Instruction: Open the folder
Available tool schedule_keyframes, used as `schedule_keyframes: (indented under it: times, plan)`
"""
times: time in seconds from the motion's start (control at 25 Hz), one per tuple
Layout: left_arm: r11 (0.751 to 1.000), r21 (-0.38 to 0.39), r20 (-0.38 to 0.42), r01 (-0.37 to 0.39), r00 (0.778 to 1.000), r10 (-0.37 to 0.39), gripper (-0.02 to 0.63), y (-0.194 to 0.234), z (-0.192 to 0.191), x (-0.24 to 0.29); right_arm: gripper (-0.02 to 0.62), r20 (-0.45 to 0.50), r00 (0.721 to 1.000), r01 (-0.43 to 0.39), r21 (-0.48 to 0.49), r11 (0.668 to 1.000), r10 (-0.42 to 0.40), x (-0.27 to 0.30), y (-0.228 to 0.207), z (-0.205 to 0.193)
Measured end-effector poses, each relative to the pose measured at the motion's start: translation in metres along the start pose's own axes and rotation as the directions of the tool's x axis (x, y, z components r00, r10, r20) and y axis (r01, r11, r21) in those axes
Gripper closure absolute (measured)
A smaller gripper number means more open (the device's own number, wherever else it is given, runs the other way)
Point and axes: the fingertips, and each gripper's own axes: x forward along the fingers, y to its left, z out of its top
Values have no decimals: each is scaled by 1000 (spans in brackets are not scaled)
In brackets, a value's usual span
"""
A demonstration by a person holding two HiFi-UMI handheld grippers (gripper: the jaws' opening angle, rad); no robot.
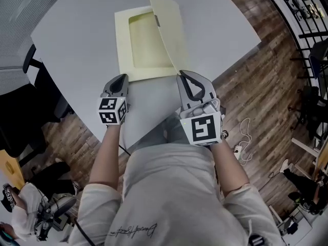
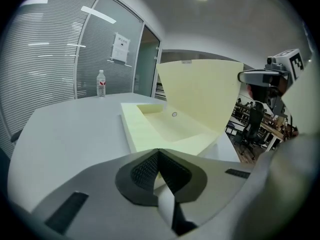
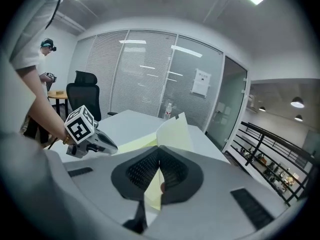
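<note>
A pale yellow folder (image 1: 148, 40) lies on the grey table (image 1: 77, 35). Its cover (image 1: 166, 24) stands lifted, hinged along the right side. My right gripper (image 1: 180, 75) is shut on the cover's near corner, and the yellow sheet (image 3: 175, 131) runs between its pads (image 3: 159, 151). My left gripper (image 1: 123, 77) is at the base's near left corner, shut, with a thin pale edge showing between its jaws (image 2: 159, 154). The left gripper view shows the open tray-like base (image 2: 150, 126), the raised cover (image 2: 200, 89) and the right gripper (image 2: 242, 76) beyond it.
A water bottle (image 2: 101, 83) stands at the table's far side near glass walls. A black office chair (image 3: 82, 96) and a person (image 3: 45, 49) are off to the left. Wooden floor with a white cable (image 1: 243, 137) lies to the right of the table.
</note>
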Motion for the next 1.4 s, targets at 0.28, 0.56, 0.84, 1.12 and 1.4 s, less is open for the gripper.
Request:
schedule_keyframes:
  times: [0.28,0.56,0.84,1.12,1.4]
  plan:
    - [1000,12,-16,-26,1000,26,597,1,-1,0,571,-38,994,110,104,988,-107,-28,-57,-28]
    - [999,18,-31,-46,998,46,597,0,1,0,569,-120,968,240,186,953,-221,-53,-117,-79]
    - [998,22,-39,-64,997,65,597,1,2,-1,568,-211,936,328,239,914,-280,-59,-153,-132]
    - [996,31,-36,-83,996,84,597,1,2,-3,568,-286,910,376,263,888,-300,-56,-176,-173]
    - [994,30,-17,-103,994,104,597,2,3,-6,561,-355,889,414,346,842,-291,-51,-191,-216]
